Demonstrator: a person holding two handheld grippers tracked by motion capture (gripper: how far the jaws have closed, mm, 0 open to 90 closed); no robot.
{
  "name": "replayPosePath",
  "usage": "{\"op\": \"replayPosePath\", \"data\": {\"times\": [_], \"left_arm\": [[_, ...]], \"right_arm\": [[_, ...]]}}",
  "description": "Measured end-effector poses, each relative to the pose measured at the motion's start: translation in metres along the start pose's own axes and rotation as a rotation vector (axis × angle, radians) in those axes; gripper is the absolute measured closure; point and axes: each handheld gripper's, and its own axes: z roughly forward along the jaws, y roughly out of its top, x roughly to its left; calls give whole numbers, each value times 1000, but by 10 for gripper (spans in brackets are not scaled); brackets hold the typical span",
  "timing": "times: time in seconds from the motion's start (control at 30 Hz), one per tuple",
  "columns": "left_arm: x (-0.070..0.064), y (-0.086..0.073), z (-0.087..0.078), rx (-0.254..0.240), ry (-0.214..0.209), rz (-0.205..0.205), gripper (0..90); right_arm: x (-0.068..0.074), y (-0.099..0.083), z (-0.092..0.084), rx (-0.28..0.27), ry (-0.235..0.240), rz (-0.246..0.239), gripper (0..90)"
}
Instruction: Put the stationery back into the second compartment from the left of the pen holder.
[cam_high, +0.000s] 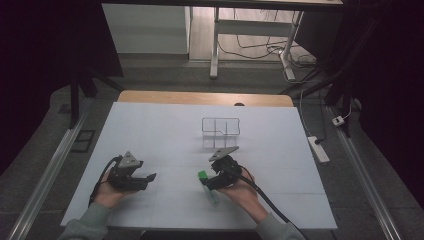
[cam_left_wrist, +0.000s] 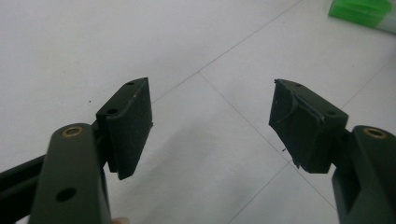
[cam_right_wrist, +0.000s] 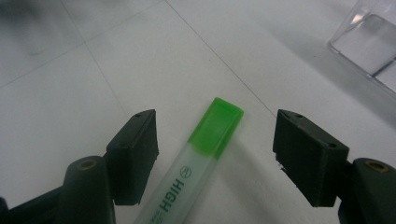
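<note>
A green highlighter (cam_high: 207, 186) with a green cap and clear body lies flat on the white table (cam_high: 150, 130), near the front and right of centre. My right gripper (cam_high: 210, 181) is low over it and open. In the right gripper view the highlighter (cam_right_wrist: 205, 144) runs between the two jaws of my right gripper (cam_right_wrist: 215, 154), and neither pad touches it. My left gripper (cam_high: 148, 180) rests to the left near the front edge, open with nothing in it. In the left gripper view my left gripper (cam_left_wrist: 212, 126) stands wide apart over bare table, and the highlighter's cap (cam_left_wrist: 362, 11) shows at the top right.
A clear plastic desk organiser (cam_high: 220, 131) with compartments stands behind the right gripper, mid-table; its corner (cam_right_wrist: 369, 46) shows at the top right of the right gripper view. A wooden table edge (cam_high: 205, 98) lies beyond the white sheet. A power strip (cam_high: 318, 149) lies on the floor at right.
</note>
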Motion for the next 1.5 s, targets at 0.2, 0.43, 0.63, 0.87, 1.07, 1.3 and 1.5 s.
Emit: {"op": "replayPosePath", "data": {"times": [0.2,0.43,0.63,0.87,1.07,1.3,1.5], "left_arm": [[1,-1,1,7,-2,-1,295],[3,-2,0,4,2,-6,294],[3,-2,1,8,2,-1,289],[3,-2,1,11,4,2,288],[1,-2,2,15,5,8,287],[2,-3,3,19,5,5,288],[3,-3,3,18,7,4,288]], "right_arm": [[0,1,17,33,-4,6,300],[3,0,32,70,-19,-3,299],[6,0,38,93,-44,-20,321],[7,2,39,110,-83,-39,435],[7,2,38,111,-89,-40,604],[7,3,37,111,-90,-48,666],[4,3,32,105,-79,-41,667]]}}
